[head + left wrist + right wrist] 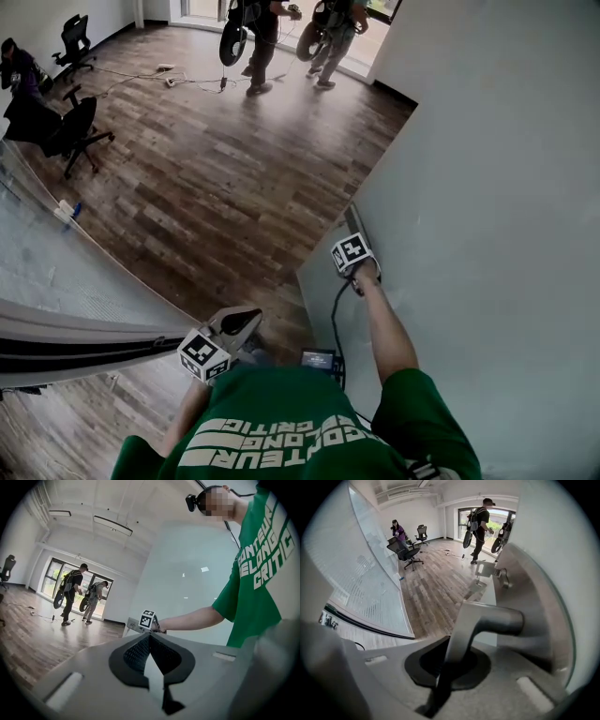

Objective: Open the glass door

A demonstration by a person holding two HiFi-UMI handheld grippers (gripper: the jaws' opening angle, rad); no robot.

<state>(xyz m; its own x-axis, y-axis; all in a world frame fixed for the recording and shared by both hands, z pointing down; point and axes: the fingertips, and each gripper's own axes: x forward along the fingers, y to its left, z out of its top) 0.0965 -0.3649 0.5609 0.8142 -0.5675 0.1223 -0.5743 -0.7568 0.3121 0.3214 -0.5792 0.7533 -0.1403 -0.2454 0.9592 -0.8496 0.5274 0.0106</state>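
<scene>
The glass door (487, 187) is the frosted panel at the right of the head view, its free edge (314, 281) standing out over the wood floor. My right gripper (352, 246) points steeply down at the door's edge. In the right gripper view its jaws (450, 653) are shut on the end of the metal lever handle (487, 620), which juts from the door (543, 588). My left gripper (253, 319) hangs low to the left of the door, and its jaws (149, 637) are shut with nothing between them. From there, the right gripper's marker cube (148, 619) shows at the door.
A frosted glass wall (56, 272) runs along the left. Two people with wheels on their backs (262, 42) stand by the far window. Another person sits at a desk with office chairs (75, 127) at the far left. Cables (169, 80) lie on the floor.
</scene>
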